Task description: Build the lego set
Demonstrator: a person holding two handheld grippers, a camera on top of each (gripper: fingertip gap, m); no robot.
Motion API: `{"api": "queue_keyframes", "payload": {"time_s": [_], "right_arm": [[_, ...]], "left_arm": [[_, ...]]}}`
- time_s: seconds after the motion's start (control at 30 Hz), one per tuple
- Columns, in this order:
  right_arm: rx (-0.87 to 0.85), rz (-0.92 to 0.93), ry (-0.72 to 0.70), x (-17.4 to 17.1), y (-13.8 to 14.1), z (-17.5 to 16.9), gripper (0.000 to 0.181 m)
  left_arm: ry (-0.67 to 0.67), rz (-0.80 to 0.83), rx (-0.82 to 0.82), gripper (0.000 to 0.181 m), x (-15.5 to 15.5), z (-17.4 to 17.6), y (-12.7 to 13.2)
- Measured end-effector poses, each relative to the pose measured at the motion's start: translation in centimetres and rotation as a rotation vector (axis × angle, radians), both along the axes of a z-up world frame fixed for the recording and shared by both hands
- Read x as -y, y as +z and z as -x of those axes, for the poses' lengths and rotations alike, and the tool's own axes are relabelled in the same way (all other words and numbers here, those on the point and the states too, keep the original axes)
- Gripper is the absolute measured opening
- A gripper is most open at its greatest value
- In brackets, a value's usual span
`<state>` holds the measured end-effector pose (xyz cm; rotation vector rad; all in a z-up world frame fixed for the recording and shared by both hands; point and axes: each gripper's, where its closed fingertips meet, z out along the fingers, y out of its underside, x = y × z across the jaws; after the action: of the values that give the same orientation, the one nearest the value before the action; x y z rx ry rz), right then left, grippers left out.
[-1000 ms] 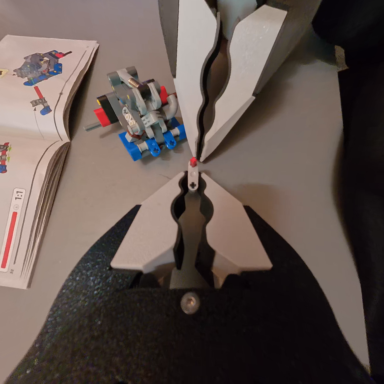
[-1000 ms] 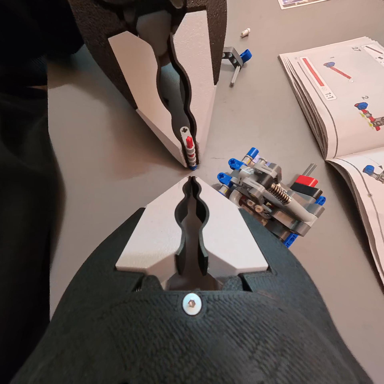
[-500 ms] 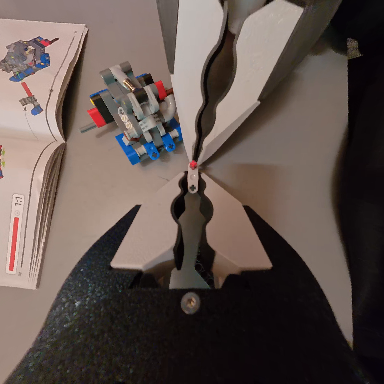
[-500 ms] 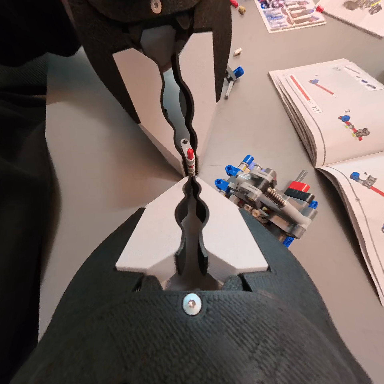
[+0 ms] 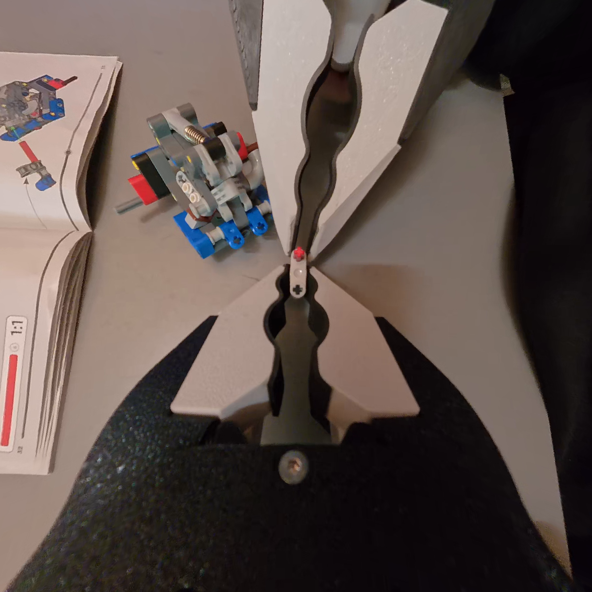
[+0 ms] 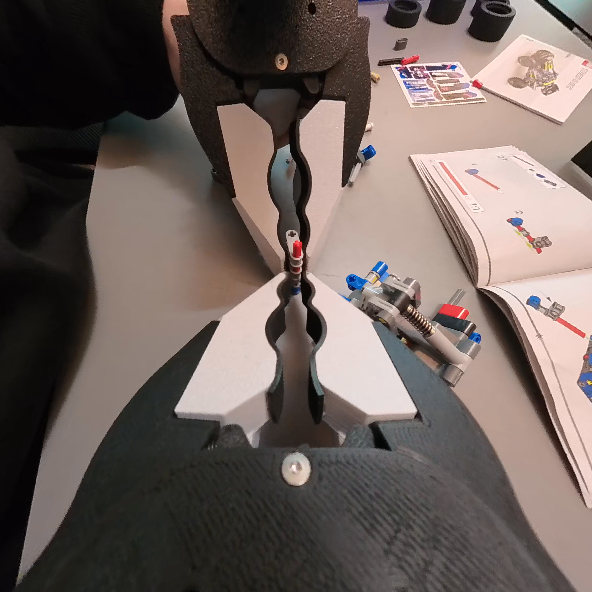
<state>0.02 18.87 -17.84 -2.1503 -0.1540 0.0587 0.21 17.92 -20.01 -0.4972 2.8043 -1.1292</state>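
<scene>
**Both claws meet on the small axle piece**

Left wrist view: your left gripper (image 5: 298, 275) is clamped on the light grey connector (image 5: 298, 279), the red axle (image 5: 299, 253) poking toward the right gripper (image 5: 301, 243).

Right wrist view: your right gripper (image 6: 296, 282) seems closed on the axle's lower end, partly hidden. The lego model (image 6: 413, 320) lies mid-bench beside the instruction booklet (image 6: 512, 224).

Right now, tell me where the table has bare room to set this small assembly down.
Bare grey table lies left of the right gripper, toward the dark sleeve. Crowded: the half-built model, open manual and black tyres fill the other side.
</scene>
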Motion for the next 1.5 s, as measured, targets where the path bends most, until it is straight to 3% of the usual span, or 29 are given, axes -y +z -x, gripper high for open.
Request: {"api": "queue_keyframes", "payload": {"time_s": [0.9,1.03,1.2,1.5], "right_arm": [[-0.004,0.026,0.019,0.0,-0.5,0.1,0.004],[0.001,0.006,0.029,-0.1,-0.1,0.2,0.005],[-0.065,-0.129,0.024,0.1,2.3,-0.2,0.003],[-0.027,-0.087,0.055,-0.4,1.3,0.3,0.005]], "left_arm": [[-0.044,-0.036,0.004,0.006,0.1,0.1,-0.1],[-0.043,-0.036,0.01,0.006,0.1,0.1,-0.1],[-0.037,-0.03,0.017,0.006,0.0,0.1,-0.1],[-0.047,-0.035,0.016,0.005,0.0,0.1,0.0]]}}
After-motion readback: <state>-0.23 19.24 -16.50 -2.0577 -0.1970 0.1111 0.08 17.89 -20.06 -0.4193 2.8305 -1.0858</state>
